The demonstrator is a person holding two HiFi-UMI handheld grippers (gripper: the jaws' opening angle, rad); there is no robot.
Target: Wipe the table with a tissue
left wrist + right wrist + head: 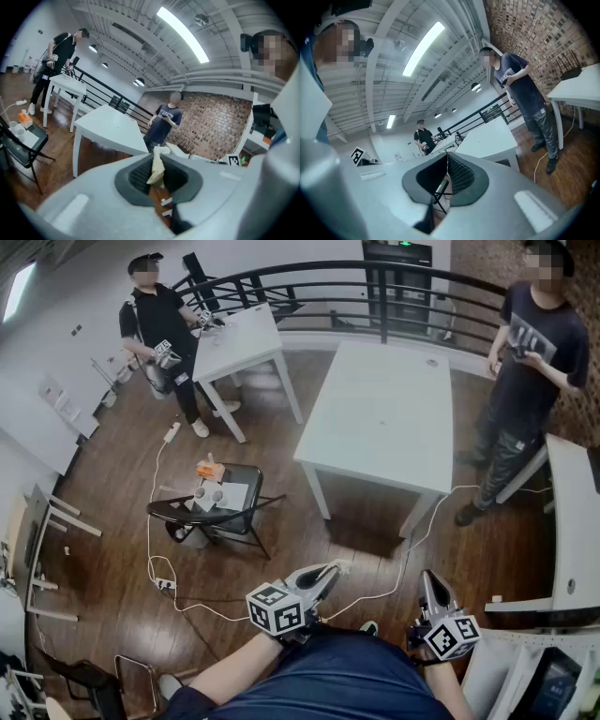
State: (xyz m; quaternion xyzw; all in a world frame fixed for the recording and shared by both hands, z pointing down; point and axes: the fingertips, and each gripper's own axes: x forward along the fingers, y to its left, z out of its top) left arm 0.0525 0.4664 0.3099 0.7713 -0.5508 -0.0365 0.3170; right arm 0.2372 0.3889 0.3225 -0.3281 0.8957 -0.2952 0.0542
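Plainly in its own view, left gripper (159, 151) fingers pinching tissue (156, 169), right gripper (446, 153) fingers closed, empty

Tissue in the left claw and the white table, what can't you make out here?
Tissue: left gripper view shows only a strip; the left claw, shut on it, hides the rest.
Table: head view, too distant to tell whether its top is dirty.
Items on the chair: head view, too small to identify.
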